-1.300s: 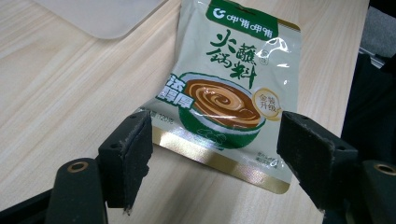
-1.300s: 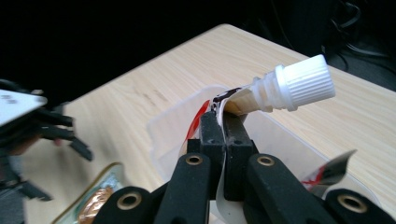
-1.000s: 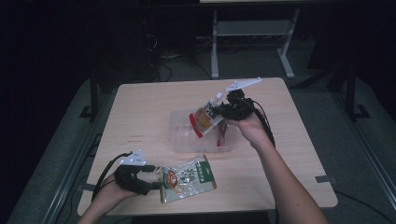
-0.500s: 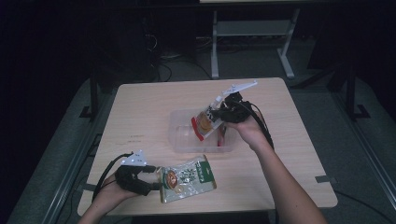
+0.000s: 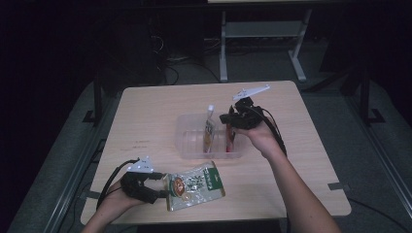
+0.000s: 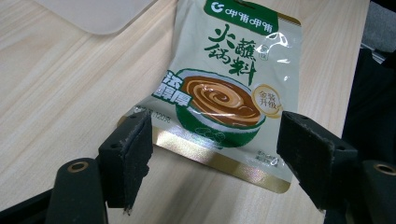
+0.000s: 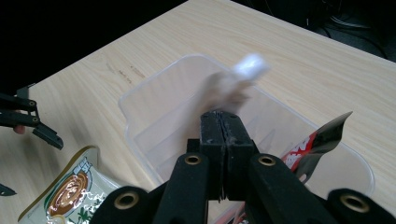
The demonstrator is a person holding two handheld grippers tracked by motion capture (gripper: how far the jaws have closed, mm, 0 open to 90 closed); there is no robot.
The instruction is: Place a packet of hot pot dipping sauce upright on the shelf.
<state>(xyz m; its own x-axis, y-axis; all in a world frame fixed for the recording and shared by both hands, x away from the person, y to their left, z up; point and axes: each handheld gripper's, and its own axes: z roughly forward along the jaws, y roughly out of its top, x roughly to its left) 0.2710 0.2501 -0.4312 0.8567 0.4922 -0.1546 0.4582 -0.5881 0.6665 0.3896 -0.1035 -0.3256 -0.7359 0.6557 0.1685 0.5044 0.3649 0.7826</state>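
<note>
Lowering spouted pouch (image 5: 210, 130) into clear bin (image 5: 187, 141), right gripper (image 7: 226, 122) clamped on it. Left gripper (image 6: 212, 149) gapes around sauce packet (image 6: 229, 88). Next: release, then pinch the packet.

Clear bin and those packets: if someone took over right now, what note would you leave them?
Left gripper: open, jaws astride the near edge of the green sauce packet, which lies flat on the table.
Right gripper: shut, over the clear bin; white-capped pouch upright at its tips, pinch unclear.
Done: red packet is in the clear bin.
Left: probably settle the white-capped pouch, then bin the green sauce packet.
</note>
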